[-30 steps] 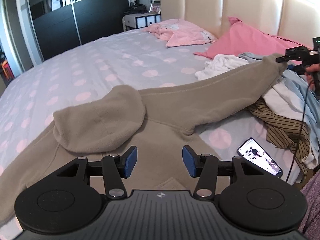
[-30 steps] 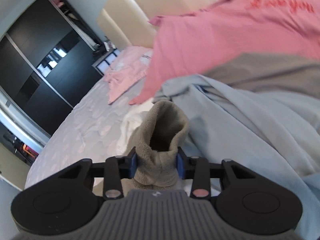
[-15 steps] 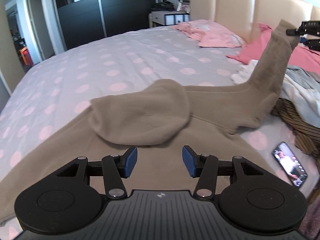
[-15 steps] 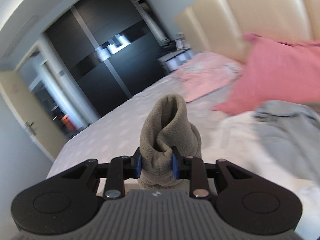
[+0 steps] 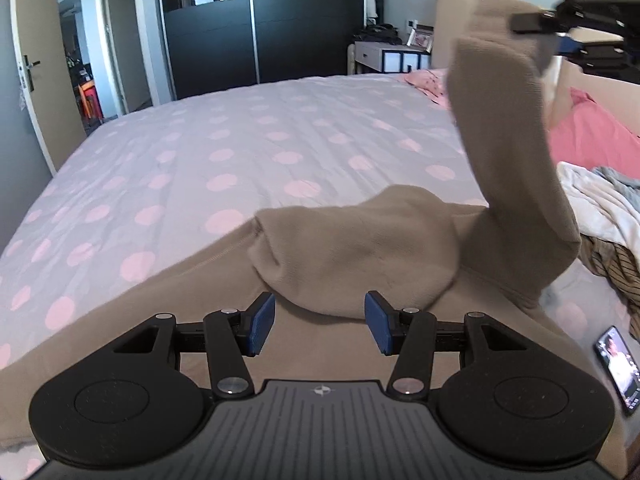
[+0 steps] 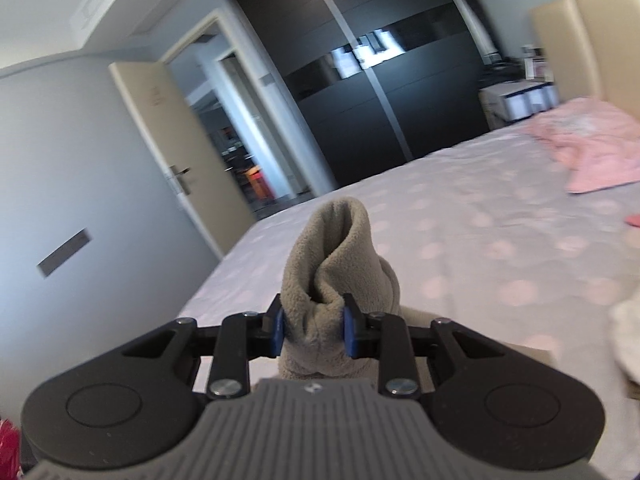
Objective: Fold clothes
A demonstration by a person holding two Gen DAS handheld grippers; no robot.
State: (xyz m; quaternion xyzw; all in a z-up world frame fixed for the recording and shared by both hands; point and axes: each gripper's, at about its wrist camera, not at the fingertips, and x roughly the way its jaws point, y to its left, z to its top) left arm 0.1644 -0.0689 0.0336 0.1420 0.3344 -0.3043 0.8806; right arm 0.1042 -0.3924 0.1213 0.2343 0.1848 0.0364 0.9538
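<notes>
A tan fleece hoodie point(image 5: 352, 256) lies spread on the bed, its hood bunched in the middle. My left gripper point(image 5: 320, 326) hovers open just above the hoodie's body, nothing between its blue pads. One sleeve point(image 5: 508, 140) rises steeply from the bed to the upper right of the left wrist view, where my right gripper point(image 5: 548, 36) holds its end. In the right wrist view my right gripper point(image 6: 313, 332) is shut on the sleeve cuff point(image 6: 332, 256), which sticks up between the fingers.
The bed point(image 5: 224, 152) has a pale sheet with pink dots. A pile of other clothes point(image 5: 600, 208) and a pink pillow point(image 5: 592, 140) lie at the right. A lit phone point(image 5: 616, 368) rests near the bed's right edge. Dark wardrobe doors point(image 5: 260, 40) stand beyond.
My right gripper has lifted the sleeve off the clothes pile and carried it up and toward the bed's middle. My left gripper slid along the hoodie's body, still open.
</notes>
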